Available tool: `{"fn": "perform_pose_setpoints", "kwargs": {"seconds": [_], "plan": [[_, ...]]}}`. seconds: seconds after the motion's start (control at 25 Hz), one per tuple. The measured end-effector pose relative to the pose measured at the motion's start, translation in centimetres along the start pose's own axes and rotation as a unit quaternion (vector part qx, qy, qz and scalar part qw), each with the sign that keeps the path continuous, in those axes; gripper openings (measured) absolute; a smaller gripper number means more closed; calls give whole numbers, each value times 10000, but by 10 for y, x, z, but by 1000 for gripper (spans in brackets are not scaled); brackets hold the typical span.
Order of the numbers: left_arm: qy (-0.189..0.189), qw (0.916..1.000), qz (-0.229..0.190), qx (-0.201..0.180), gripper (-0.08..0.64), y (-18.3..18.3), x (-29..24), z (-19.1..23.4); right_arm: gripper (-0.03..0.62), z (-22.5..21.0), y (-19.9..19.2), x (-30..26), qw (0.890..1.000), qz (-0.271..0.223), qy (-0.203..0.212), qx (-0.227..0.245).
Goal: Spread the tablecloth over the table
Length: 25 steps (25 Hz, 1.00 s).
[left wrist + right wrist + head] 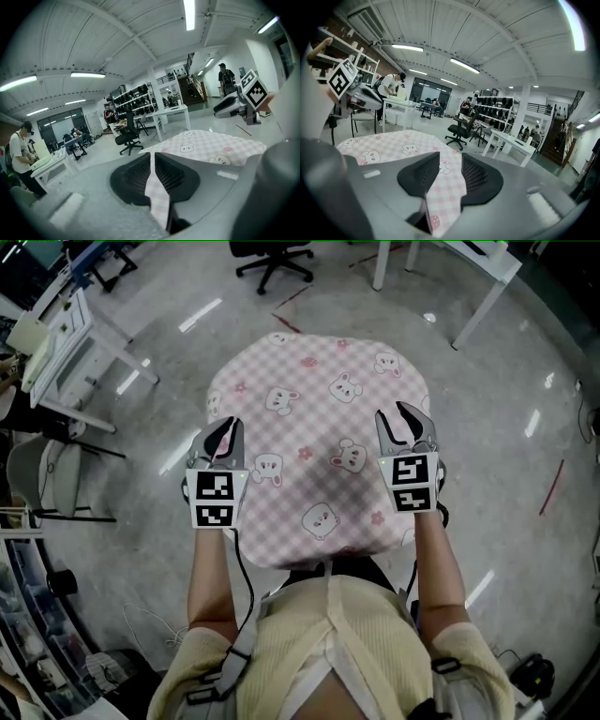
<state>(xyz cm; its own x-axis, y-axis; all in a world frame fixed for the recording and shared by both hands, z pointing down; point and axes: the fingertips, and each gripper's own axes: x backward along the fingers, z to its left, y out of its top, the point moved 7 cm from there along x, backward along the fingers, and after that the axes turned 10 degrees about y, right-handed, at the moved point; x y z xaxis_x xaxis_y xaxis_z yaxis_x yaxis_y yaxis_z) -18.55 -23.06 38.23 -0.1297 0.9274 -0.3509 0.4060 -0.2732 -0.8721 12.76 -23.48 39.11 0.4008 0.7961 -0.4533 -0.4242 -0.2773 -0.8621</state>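
A pink checked tablecloth (319, 437) printed with bunnies covers the small table and hides its top. My left gripper (223, 432) is at the cloth's left edge. In the left gripper view it (152, 157) is shut on a thin fold of the tablecloth (157, 197), which runs back from the spread cloth (215, 145). My right gripper (403, 418) is at the right edge. In the right gripper view its jaws (450, 161) stand apart, with a wide band of the tablecloth (445, 187) lying through the gap.
A black office chair (272, 259) and white desks (469, 277) stand beyond the table on the grey floor. A white cart (66, 352) and a grey chair (47, 474) are at the left. A person (18, 150) stands far off.
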Motion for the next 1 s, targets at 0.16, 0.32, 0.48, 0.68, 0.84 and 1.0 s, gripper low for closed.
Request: {"fn": "perform_pose_setpoints", "kwargs": {"seconds": [0.16,0.32,0.48,0.68,0.84,1.0], "plan": [[-98,9999,-42,86,33,-3,20,2,130,16,2,17,9999,-50,1,-114],[-112,9999,-19,114,4,-11,36,-3,93,31,-4,26,9994,-68,31,-328],[79,9994,38,328,3,-20,53,0,56,47,-5,37,9990,-165,190,-377],[-34,9980,92,632,2,-37,67,-4,3,64,-11,46,9986,-311,247,-361],[-100,9961,158,864,3,-44,81,0,3,73,-12,52,9990,-239,247,-276],[-85,9959,261,862,5,-60,94,6,3,83,-21,54,9985,-107,345,-411]]}}
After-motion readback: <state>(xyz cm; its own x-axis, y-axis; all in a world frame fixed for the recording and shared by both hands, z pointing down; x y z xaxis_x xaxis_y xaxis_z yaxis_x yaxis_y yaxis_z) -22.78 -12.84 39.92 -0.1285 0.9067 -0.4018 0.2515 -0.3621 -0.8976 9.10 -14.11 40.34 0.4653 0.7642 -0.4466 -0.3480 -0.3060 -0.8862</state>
